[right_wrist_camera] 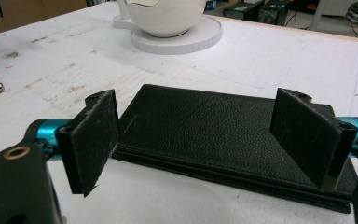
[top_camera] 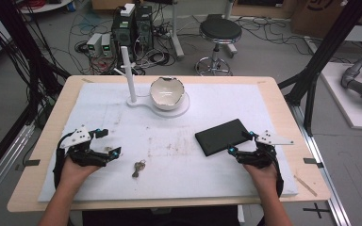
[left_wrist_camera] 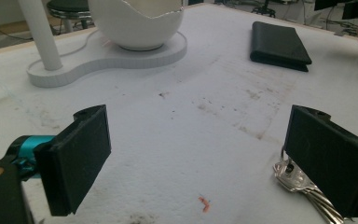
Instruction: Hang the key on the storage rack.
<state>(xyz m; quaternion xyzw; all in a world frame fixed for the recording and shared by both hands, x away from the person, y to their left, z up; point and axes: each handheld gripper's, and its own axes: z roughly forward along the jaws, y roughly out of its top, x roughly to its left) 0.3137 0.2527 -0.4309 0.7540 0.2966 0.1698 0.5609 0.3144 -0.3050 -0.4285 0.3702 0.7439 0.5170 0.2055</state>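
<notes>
cables and computer boxes clutter the floor behind a wooden desk [top_camera: 283,101] covered with a stained white mat [top_camera: 179,155]. starting at the right gripper [top_camera: 241,142], its jaws stand wide apart, one to each side of the near end of a black leather wallet [top_camera: 223,136] that lies flat on the mat; the pads look just clear of it, so nothing is gripped. the left gripper [top_camera: 111,141] also has its jaws spread with bare mat between them, and a small bunch of keys [top_camera: 139,167] lies just beside its right jaw, untouched. farther out, a white bowl [top_camera: 167,92] with a jagged eggshell rim sits on a flat white stand [top_camera: 181,107] next to an upright white post [top_camera: 128,73]. what shows of the bowl's inside looks empty. by my reckoning the work has barely begun: wallet and keys both lie loose, and every pick-up is left to do.
</notes>
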